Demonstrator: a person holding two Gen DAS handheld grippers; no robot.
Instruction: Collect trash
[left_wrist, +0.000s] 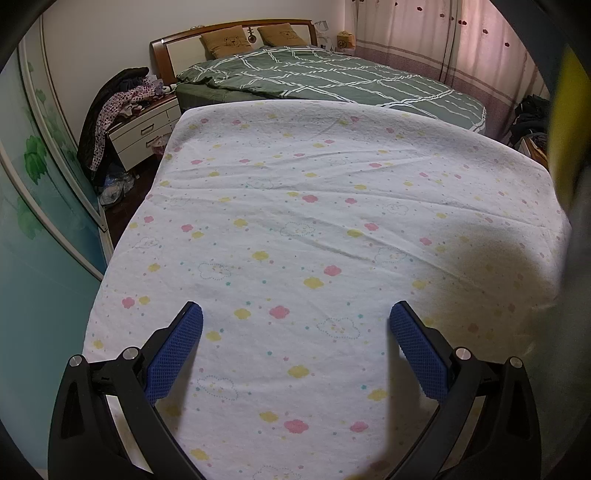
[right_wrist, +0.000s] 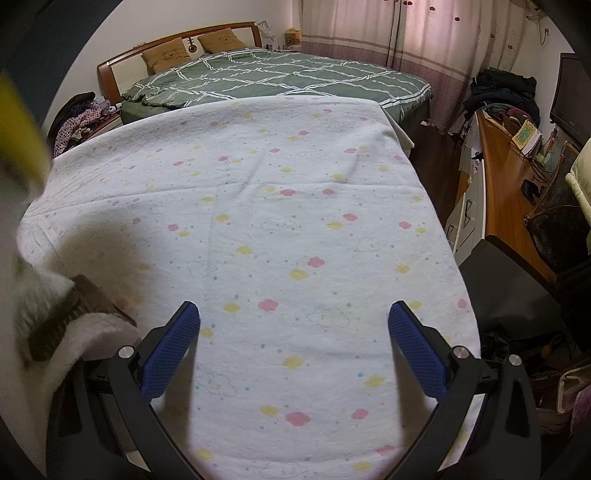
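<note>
Both grippers hover over the table w/ the cloud-print cloth (left_wrist: 295, 221). Left gripper (left_wrist: 295, 325) fingers spread wide, nothing held. Right gripper (right_wrist: 293, 325) same: wide open, empty.

No trash visible on the cloth in either view, so can't give direction, long axis or nearer hand. Only candidates: blurry yellow thing (left_wrist: 565, 122) at the far right edge of left view, same blur (right_wrist: 18, 136) at the left edge of right view, i.e. between the two grippers; can't tell what it is. Brown-and-white item (right_wrist: 74, 314) just left of right fingers, unclear too.

Around: green bed (left_wrist: 332, 77) behind, nightstand (left_wrist: 144, 129) w/ clothes, desk (right_wrist: 506, 192) at right. Nothing blocks the cloth itself.
</note>
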